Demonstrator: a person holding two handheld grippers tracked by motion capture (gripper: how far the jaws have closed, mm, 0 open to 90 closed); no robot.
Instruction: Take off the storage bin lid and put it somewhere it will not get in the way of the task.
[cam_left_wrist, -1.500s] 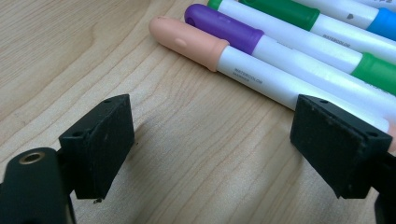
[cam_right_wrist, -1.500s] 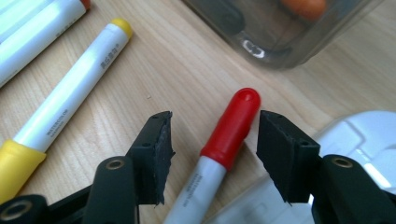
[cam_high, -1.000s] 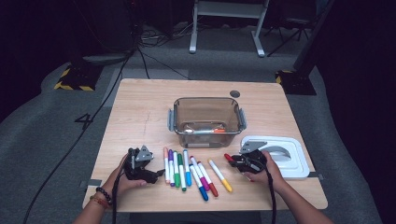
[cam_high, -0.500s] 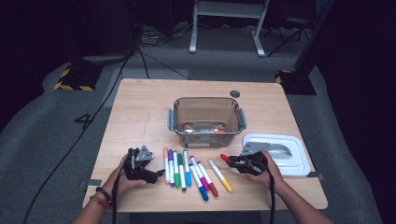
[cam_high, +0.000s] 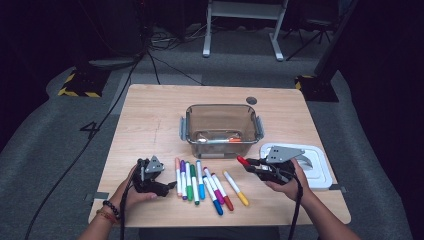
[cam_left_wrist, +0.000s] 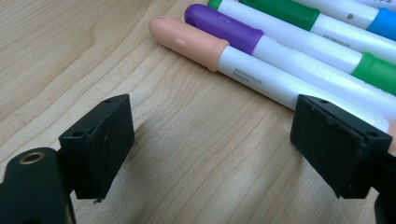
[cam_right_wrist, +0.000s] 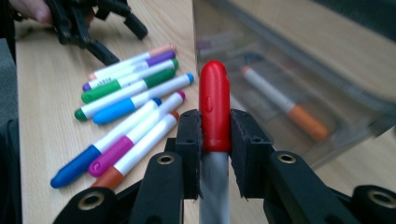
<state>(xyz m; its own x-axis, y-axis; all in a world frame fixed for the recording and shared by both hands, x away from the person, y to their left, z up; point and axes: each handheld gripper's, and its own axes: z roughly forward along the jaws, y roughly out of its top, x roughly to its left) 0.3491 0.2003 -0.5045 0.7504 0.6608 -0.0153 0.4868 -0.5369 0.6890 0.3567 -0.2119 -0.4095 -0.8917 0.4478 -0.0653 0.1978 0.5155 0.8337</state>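
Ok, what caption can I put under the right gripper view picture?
Right claw pinching a red-capped marker, beside the clear box with an orange marker inside.

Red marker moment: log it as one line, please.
right gripper: shut on red marker, off the table | left gripper: open, on table beside peach marker | clear bin: holds orange marker
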